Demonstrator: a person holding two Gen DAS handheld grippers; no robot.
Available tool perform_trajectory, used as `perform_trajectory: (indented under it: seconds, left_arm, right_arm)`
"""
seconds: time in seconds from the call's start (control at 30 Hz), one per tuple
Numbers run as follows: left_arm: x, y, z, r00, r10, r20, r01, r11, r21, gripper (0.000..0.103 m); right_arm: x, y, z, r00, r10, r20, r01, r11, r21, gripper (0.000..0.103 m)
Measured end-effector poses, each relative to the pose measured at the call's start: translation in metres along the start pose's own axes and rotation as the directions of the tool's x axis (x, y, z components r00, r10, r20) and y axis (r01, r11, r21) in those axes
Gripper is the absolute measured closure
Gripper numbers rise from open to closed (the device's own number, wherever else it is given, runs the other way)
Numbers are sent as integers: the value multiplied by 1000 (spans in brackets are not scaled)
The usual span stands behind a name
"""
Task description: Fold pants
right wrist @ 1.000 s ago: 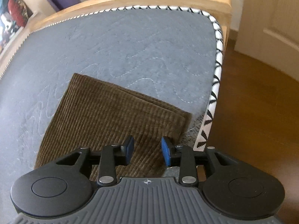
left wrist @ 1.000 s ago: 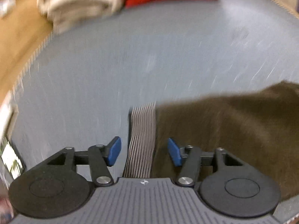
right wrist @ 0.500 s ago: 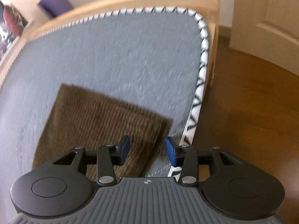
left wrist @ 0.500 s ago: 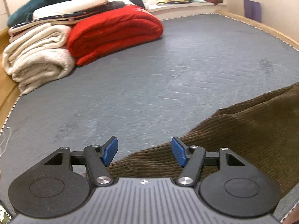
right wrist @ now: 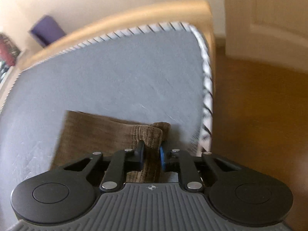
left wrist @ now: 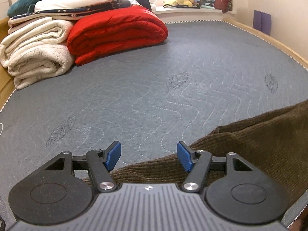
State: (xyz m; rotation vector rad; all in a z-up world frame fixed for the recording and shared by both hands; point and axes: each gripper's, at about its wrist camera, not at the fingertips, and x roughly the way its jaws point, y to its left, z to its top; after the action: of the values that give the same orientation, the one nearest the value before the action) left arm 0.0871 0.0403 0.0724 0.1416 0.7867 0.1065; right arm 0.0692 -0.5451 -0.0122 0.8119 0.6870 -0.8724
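You worked on a wide grey quilted mattress (left wrist: 173,88) in a pale wooden bed frame (right wrist: 119,17), and the brown corduroy pants (left wrist: 250,154) lay flat on it near the edge with the black-and-white piping (right wrist: 207,100), beside the brown wooden floor (right wrist: 259,125). At the far side of the bed there was a folded red quilt (left wrist: 115,30) and a stack of rolled cream blankets (left wrist: 36,53), well apart from the pants.

Your right gripper (right wrist: 151,155) was closing on a raised corner of the pants, and the cloth stood bunched between its fingers, which seemed to press on it already. Your left gripper (left wrist: 148,157) hung over the other edge of the pants with its fingers apart and nothing between them.

The step in hand looked to be taking both corners of one end before the fold. To do it well, I think you should bring the left fingers down on the corner at the same edge, catch all layers together, and only then lift both hands evenly, so the cloth does not twist or slide toward the floor.

The right view was blurred, so I cannot tell how many layers the fingers caught. The body of each gripper covered the nearest part of the pants, and the left view cut the garment off at the right. Which end of the pants you held is not clear.
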Motion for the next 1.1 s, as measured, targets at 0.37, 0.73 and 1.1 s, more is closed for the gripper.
perform_trajectory:
  seconds: [0.37,0.73,1.1]
  left_arm:
    - [-17,19,-9,1000,-5,-8,5,999,-49,34]
    - [-26,33,-19,993,-108,-57,101,988,-116,29]
    - [-20,28,-20,993,-93,-77,85,991,-103,29]
  right_arm:
    - [-243,179,-276,712,701,47,-234,300,-925,90]
    - [-244,157,-480,720,359,-594,-511,-304,-804,67]
    - [-171,170,-416,854,331,-402,-427,1,-904,62]
